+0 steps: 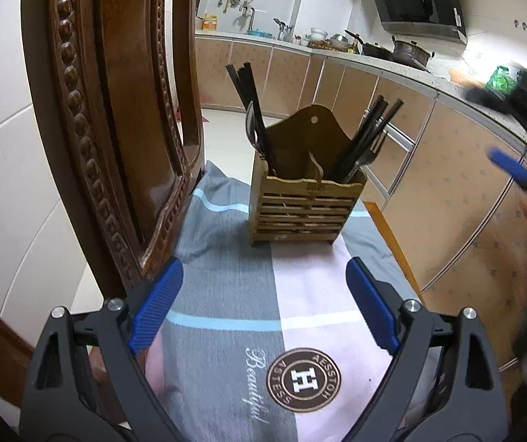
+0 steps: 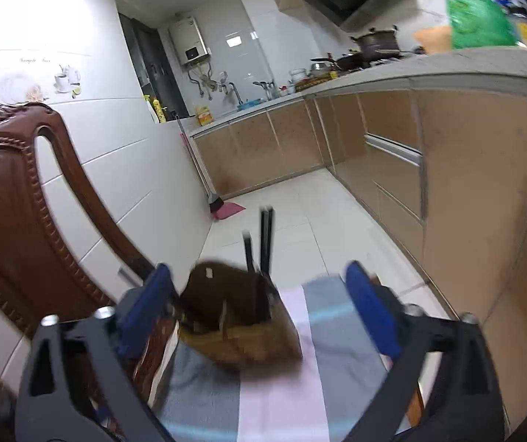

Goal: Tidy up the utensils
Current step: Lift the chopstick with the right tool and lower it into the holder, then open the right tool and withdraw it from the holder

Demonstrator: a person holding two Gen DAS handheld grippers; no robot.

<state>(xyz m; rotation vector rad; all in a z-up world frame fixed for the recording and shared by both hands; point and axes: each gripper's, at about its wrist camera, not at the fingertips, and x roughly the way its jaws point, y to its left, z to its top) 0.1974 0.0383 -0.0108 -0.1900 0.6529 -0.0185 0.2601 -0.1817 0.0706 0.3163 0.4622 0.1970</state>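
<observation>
Jaws of left gripper and right gripper both stood wide apart, ribbed blue pads bare. Slatted wooden utensil caddy, arched back with a hole, sat on the striped cloth; dark square chopsticks leaned in both compartments beside a carved chair

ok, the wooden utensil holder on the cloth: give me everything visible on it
The wooden utensil holder is a slatted box that looks like bamboo, with a tall curved back panel pierced by a hanging hole and a divider splitting it in two. It stands upright on the striped cloth, beside the chair back. Dark chopsticks lean in the left compartment; more chopsticks and a fork fill the right. Neither tool touches it.
</observation>
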